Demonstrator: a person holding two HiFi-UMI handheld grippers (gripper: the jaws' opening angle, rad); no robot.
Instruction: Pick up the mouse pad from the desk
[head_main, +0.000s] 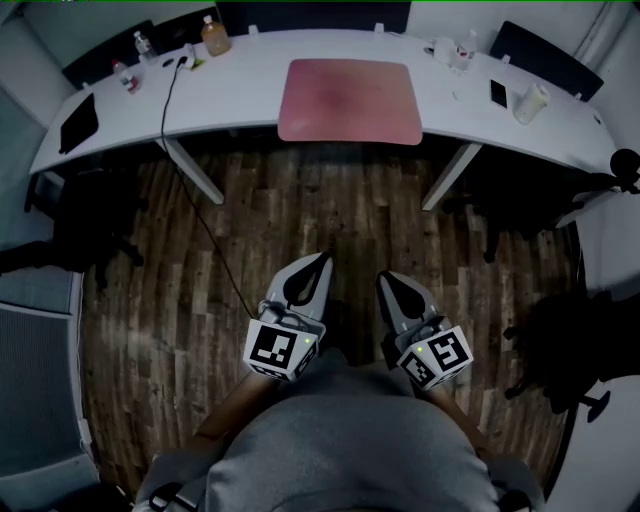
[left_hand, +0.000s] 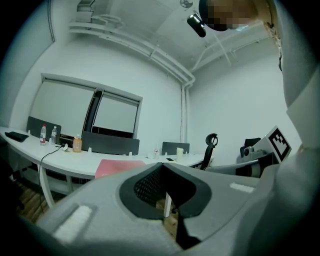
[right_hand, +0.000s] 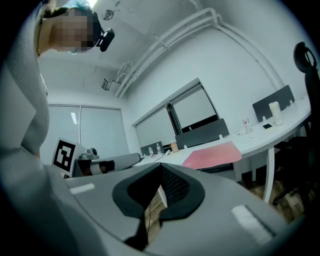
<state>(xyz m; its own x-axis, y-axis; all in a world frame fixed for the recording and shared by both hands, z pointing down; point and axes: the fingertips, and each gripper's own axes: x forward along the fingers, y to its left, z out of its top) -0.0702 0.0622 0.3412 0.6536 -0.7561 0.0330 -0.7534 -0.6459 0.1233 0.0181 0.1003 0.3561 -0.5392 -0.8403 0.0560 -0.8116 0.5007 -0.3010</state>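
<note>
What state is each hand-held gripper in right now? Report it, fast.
Left hand-held gripper: closed, holding nothing.
Right hand-held gripper: closed, holding nothing.
</note>
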